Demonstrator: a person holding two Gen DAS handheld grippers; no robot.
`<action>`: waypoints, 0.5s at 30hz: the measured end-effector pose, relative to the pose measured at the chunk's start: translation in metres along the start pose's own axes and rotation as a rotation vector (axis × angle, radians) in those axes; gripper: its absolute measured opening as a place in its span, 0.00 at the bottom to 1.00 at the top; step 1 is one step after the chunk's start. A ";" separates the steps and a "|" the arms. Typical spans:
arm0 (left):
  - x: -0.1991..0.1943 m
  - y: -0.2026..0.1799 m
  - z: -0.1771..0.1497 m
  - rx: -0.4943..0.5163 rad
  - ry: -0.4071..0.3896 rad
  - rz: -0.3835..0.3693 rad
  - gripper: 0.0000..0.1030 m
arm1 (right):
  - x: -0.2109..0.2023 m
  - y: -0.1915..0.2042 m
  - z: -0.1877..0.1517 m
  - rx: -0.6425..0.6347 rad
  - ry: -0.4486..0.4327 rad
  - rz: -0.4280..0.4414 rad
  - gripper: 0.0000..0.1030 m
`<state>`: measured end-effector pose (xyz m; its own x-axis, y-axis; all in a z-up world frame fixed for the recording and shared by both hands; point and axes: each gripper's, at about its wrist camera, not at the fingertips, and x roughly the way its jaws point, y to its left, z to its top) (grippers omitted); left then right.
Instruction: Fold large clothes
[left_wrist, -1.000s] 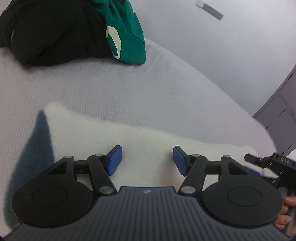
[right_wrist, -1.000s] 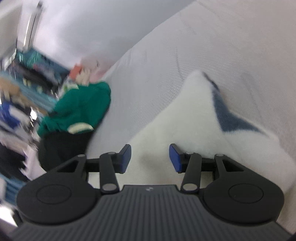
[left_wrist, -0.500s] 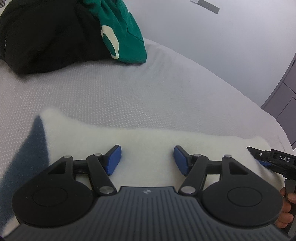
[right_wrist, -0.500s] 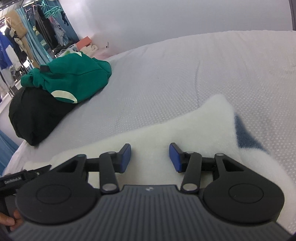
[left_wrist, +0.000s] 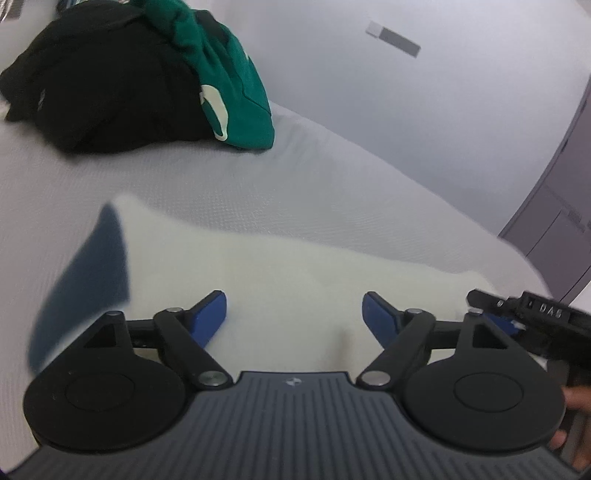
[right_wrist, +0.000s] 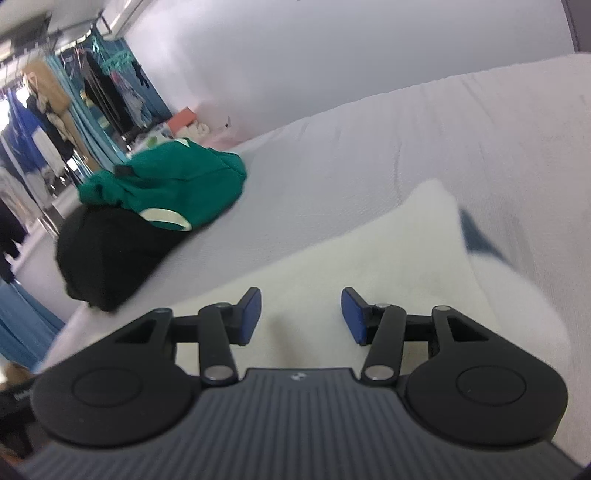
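1. Left gripper (left_wrist: 294, 315) is hovering low over the white fleece garment (left_wrist: 295, 273), which is lying spread flat on the grey bed (left_wrist: 332, 177). Its jaws have just been opening and are standing wide; nothing is between the blue pads (left_wrist: 212, 314), and they are not pressing on the cloth. Judged: released so that the garment lies settled.
2. Navy patch (left_wrist: 85, 273) is showing at the garment's left corner, probably a turned-over part or panel.
3. Right gripper (right_wrist: 301, 315) is hovering over the same garment nearer its other end, jaws parted roughly halfway and holding nothing.
4. Black garment (right_wrist: 107, 254) and green garment (right_wrist: 177, 184) are sitting heaped together well apart, likely set aside or waiting.
5. Hard to make out: the garment's near edge is hidden under both gripper bodies; whether the fingertips are touching the fleece cannot be told; both views are motion-blurred; only fingertips of the person's hand (left_wrist: 574, 398) are showing.
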<state>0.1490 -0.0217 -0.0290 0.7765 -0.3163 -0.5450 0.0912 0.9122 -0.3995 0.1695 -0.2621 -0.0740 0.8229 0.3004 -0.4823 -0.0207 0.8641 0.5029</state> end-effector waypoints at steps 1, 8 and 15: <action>-0.007 -0.001 -0.004 -0.019 -0.004 -0.006 0.84 | -0.007 0.000 -0.003 0.021 0.002 0.013 0.51; -0.033 0.006 -0.041 -0.213 0.041 -0.056 0.89 | -0.036 0.007 -0.024 0.132 0.043 0.099 0.51; -0.009 0.043 -0.067 -0.538 0.136 -0.152 0.89 | -0.034 -0.002 -0.048 0.336 0.128 0.186 0.92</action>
<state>0.1043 0.0027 -0.0904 0.6888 -0.4965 -0.5282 -0.1622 0.6046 -0.7799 0.1148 -0.2548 -0.0929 0.7451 0.5049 -0.4358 0.0416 0.6169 0.7859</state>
